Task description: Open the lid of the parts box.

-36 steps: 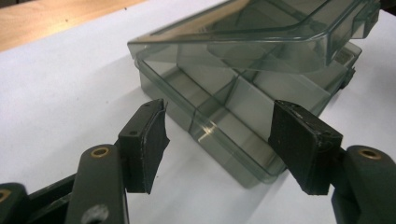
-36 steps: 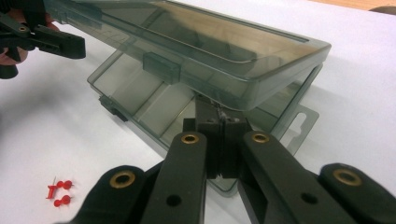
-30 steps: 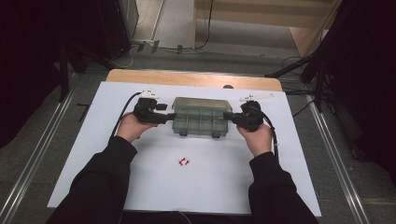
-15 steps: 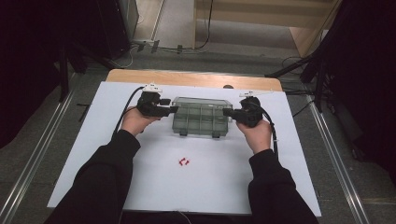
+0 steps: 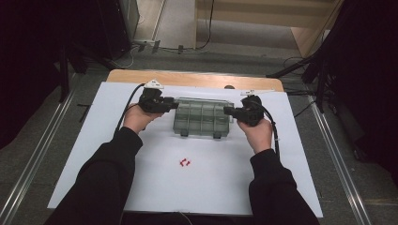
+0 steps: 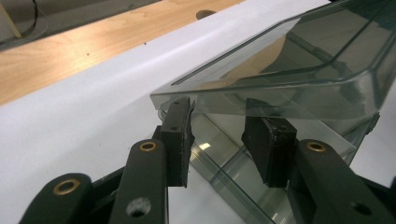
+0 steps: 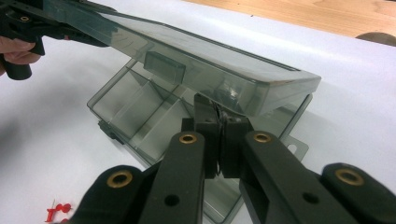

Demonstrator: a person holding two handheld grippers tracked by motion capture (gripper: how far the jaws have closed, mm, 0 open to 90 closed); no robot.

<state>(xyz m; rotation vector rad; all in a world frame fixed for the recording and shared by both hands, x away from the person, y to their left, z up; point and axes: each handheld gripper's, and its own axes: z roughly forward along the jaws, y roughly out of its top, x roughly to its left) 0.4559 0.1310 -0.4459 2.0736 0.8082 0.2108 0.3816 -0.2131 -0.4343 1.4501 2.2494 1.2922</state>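
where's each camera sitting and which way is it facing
High view: above the person's side, facing forward and down on the table; both forearms, left tongs, right tongs.
Left gripper view: rides the left tongs, facing the clear box's raised lid; pads apart, closing.
Right gripper view: rides the right tongs, shut at the box's end wall.
All share the box.
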